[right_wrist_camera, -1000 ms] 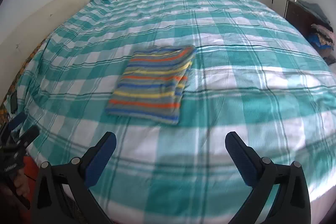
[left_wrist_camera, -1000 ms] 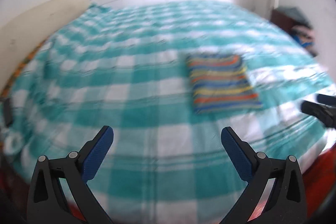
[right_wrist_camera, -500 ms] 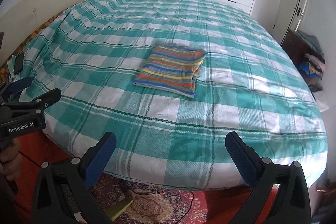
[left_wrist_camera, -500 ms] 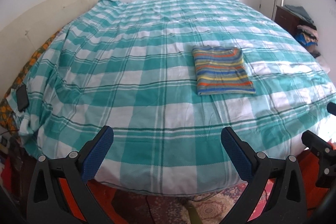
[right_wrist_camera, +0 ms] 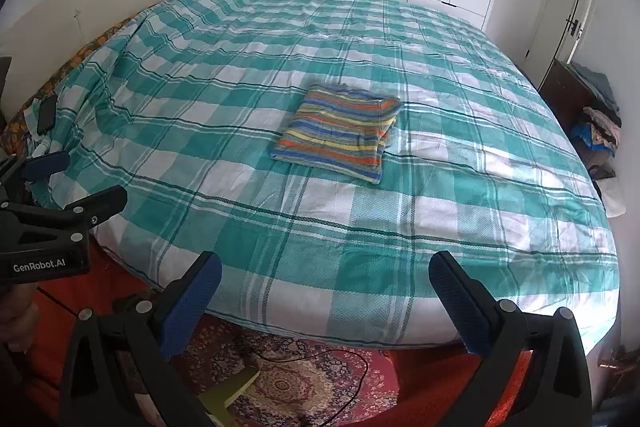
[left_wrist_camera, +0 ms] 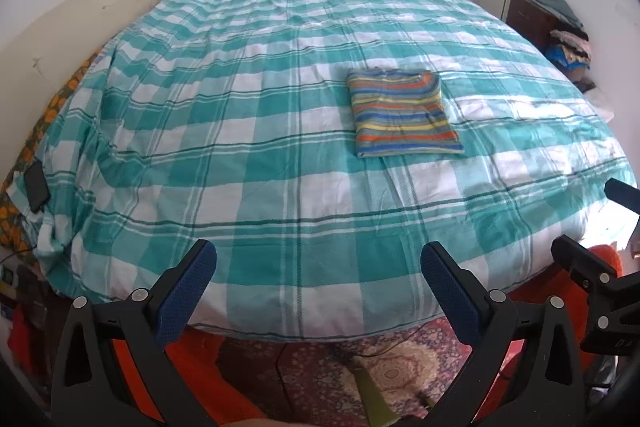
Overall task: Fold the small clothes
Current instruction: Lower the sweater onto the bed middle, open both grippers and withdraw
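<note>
Right wrist view is filled by the bed (right_wrist_camera: 400, 227) under its teal checked cover, on whose middle the striped garment (right_wrist_camera: 340, 131) is laid as a flat folded rectangle. Both the right gripper (right_wrist_camera: 324, 291) and the left gripper (left_wrist_camera: 318, 281) are held off the bed's near edge, well apart from the garment, jaws spread wide and nothing gripped. If the bundle were regripped carelessly, its layers could be dragged apart, since soft knit is easily shifted.

1. Bedspread (left_wrist_camera: 240, 131): teal and white checks with thin dark green lines.
2. Folded garment (left_wrist_camera: 404, 115) lying on the bedspread: orange, blue, yellow and grey-green stripes.
3. Rug (right_wrist_camera: 288, 383) below the bedspread's edge: red, ornate pattern.
4. Gripper pads (right_wrist_camera: 192, 303): blue on black arms.
</note>
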Demonstrator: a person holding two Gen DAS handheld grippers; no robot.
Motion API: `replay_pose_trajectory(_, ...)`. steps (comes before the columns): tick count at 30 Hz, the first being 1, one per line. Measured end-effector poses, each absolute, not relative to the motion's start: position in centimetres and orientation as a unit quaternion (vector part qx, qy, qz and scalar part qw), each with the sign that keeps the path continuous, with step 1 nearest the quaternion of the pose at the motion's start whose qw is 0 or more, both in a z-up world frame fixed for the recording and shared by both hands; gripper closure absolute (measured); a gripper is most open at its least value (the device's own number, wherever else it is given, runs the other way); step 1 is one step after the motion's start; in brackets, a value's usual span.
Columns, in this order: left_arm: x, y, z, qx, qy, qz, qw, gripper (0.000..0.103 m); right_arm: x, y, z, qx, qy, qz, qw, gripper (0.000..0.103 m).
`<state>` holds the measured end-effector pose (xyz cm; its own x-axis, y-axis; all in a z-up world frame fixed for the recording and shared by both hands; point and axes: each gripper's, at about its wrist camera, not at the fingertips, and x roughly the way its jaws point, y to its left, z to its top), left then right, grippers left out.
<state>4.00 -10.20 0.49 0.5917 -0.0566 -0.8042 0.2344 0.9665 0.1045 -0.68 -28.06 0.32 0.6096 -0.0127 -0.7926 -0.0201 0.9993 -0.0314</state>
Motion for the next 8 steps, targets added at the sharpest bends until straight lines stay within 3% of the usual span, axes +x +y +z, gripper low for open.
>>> replay_pose_trajectory(8,3.9,-10.9,0.6,0.101,0.437,-0.086,0.89,0.001,-0.7,-28.1,1.7,-0.015,0.425,-0.009,0.905,0.001)
